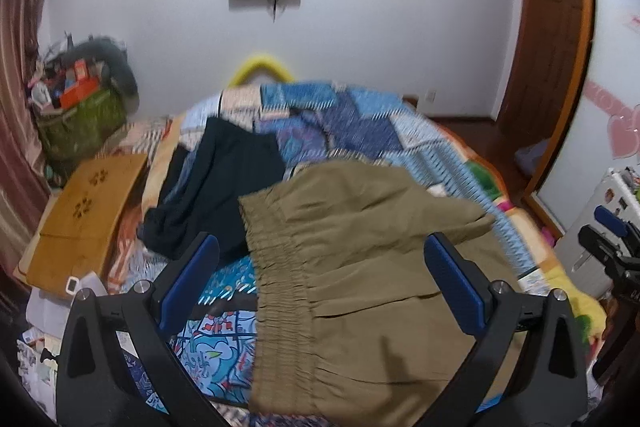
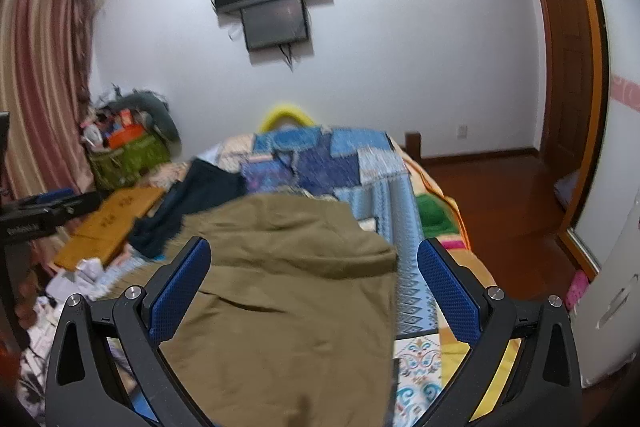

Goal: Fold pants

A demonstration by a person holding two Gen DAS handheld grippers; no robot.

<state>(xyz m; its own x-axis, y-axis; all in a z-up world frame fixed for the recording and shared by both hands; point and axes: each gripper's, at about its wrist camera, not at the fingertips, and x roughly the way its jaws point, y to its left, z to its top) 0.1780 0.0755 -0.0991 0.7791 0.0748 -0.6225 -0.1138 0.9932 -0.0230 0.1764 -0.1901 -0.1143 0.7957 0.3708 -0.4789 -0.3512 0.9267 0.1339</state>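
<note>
No legible text appears in either wrist view: white lettering on the black bar of the left claw (image 2: pixel 24 227), seen at the right wrist view's left edge, is too blurred to read.

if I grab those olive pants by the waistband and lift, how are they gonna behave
The olive pants will probably flop and drape: the thin fabric lies creased on the bed. The gathered elastic waistband looks thicker, likely the surest thing to pinch. They seem light, so lifting one point would likely drag the rest.
</note>
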